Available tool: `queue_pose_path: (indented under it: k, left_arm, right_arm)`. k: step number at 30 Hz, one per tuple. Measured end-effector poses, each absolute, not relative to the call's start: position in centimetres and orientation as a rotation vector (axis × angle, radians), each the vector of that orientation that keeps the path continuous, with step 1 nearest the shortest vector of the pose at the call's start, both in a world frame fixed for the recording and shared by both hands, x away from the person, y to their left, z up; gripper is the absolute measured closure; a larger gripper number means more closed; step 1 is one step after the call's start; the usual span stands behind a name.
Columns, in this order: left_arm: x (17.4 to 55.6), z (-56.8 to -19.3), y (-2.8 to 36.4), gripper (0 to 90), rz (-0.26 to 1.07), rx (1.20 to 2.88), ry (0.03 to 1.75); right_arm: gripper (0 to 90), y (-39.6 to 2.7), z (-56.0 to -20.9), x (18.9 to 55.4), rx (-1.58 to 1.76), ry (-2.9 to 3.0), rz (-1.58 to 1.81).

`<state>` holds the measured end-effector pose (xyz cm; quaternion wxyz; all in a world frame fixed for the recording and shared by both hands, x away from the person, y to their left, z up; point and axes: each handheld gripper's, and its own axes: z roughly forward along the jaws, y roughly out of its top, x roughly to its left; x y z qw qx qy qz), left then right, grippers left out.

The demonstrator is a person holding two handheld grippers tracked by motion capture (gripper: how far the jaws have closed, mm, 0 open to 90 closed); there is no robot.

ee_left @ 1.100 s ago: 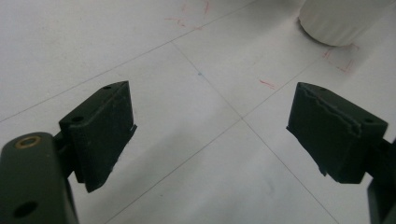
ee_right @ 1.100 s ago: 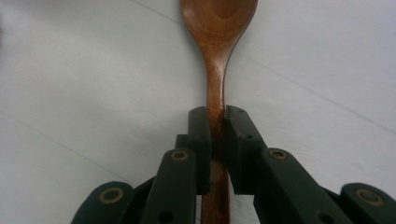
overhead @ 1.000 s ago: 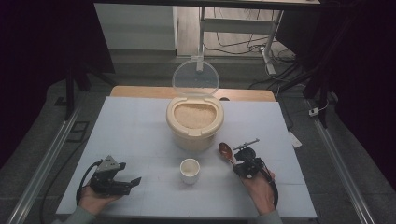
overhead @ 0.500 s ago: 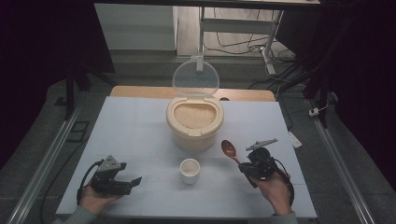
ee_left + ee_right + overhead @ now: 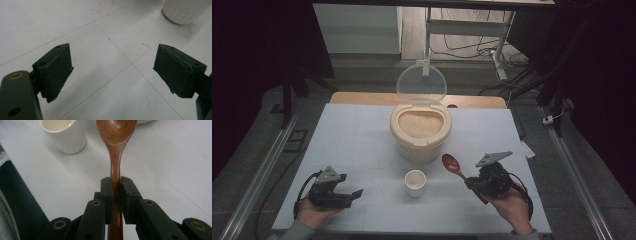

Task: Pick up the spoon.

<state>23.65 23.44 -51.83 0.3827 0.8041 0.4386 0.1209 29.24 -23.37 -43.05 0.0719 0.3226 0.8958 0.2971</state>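
Observation:
A brown wooden spoon (image 5: 454, 165) (image 5: 115, 142) is clamped by its handle in my right gripper (image 5: 472, 183) (image 5: 115, 185), lifted above the table right of the small white cup (image 5: 415, 182) (image 5: 64, 133), bowl pointing toward the rice container. The cream container (image 5: 420, 130) holds rice, and its clear lid (image 5: 421, 83) stands open behind it. My left gripper (image 5: 352, 196) (image 5: 113, 72) rests at the table's front left, jaws wide apart with bare table between them. The cup's base (image 5: 183, 11) shows at the top right of the left gripper view.
The white table (image 5: 357, 135) has faint grid lines and red marks. A wooden board edge (image 5: 362, 98) lies behind it. Metal rails (image 5: 262, 175) run along both sides, and cables lie on the floor at the back. A small white item (image 5: 528, 150) sits at the table's right edge.
My right hand has risen and shifted right with the spoon, whose bowl now hangs higher off the table. The left hand has stayed put.

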Motion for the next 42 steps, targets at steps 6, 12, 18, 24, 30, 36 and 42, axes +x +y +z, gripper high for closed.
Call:
queue_pose_path:
  k: [6,12,18,24,30,36,42]
  left_arm:
    - [23.6,-51.8,23.5,14.8,0.31,2.047,1.124]
    - [23.6,-51.8,23.5,14.8,0.313,2.05,1.117]
    - [23.6,-51.8,23.5,14.9,0.318,2.047,1.117]
    - [23.5,-51.7,23.4,15.3,0.328,2.049,1.107]
    - [23.5,-51.6,23.4,15.3,0.335,2.05,1.099]
    - [23.5,-51.5,23.4,15.5,0.339,2.051,1.087]
    - [23.4,-51.5,23.3,15.9,0.346,2.056,1.073]
  right_arm:
    - [81.1,-22.9,-42.8,29.1,0.908,2.712,0.918]
    - [81.1,-21.9,-42.6,28.9,0.843,2.731,0.935]
    - [81.0,-20.7,-42.8,29.0,0.798,2.763,0.922]
    - [81.1,-19.0,-42.7,28.9,0.713,2.803,0.945]
    - [81.0,-17.2,-42.8,29.0,0.649,2.831,0.935]
    - [81.0,-15.9,-42.7,28.9,0.573,2.856,0.903]
    - [81.0,-14.6,-42.5,28.9,0.477,2.869,0.896]
